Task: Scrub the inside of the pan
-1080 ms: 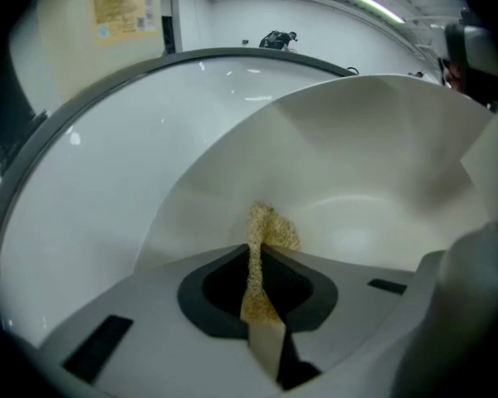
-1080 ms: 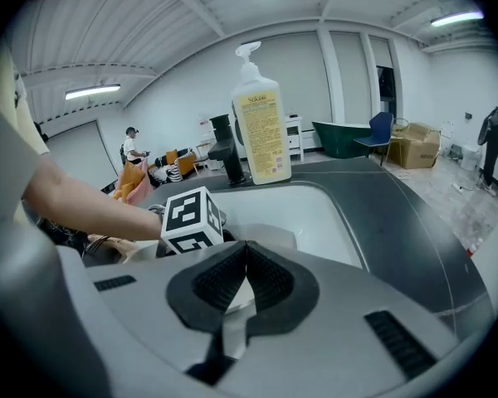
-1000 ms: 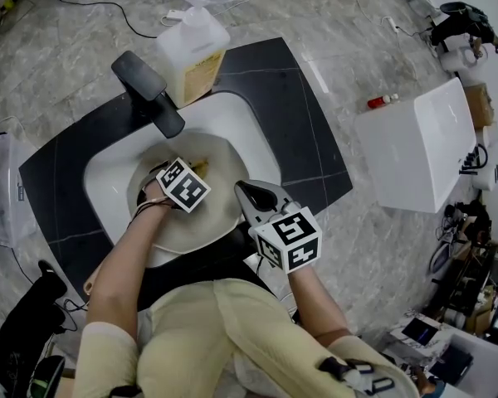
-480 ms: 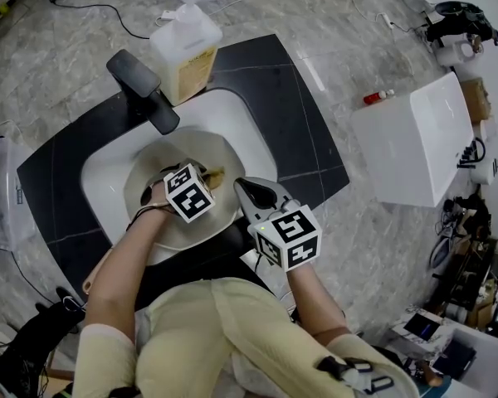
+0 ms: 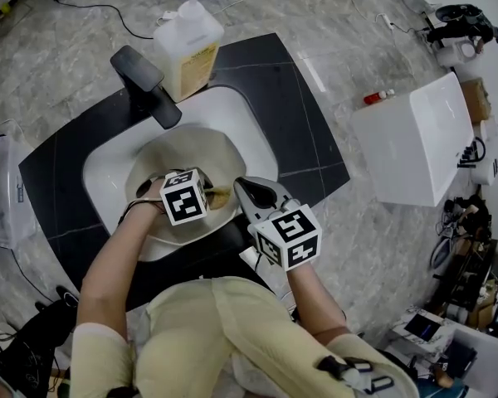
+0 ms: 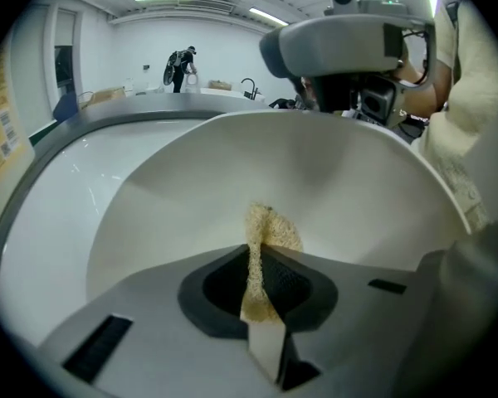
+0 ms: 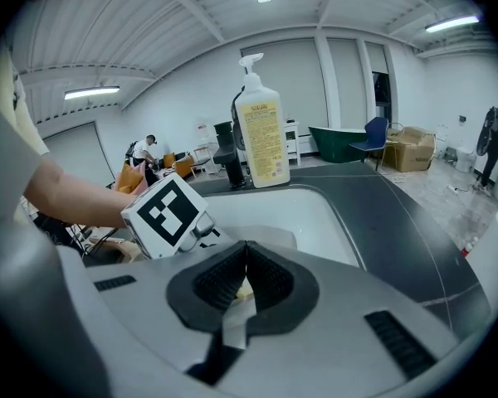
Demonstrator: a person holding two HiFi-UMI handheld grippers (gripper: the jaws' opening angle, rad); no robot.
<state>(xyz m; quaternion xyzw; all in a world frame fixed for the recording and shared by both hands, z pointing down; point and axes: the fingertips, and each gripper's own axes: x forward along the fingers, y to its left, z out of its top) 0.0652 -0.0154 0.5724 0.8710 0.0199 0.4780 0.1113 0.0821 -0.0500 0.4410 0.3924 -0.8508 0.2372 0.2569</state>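
While the pan (image 5: 191, 149) sat in the sink (image 5: 242, 116), a scrub pad (image 6: 270, 229) was pinched inside by the left gripper (image 6: 262, 222), rim clamped by the right gripper (image 5: 253, 191); faucet (image 5: 146, 86) and soap bottle (image 5: 191, 50) were noted behind.

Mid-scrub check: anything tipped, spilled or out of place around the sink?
Nothing stands out. The pan sits in the sink, the left gripper is shut on the scrub pad inside it, the right gripper clamps its rim, and the soap bottle stands upright beside the faucet.
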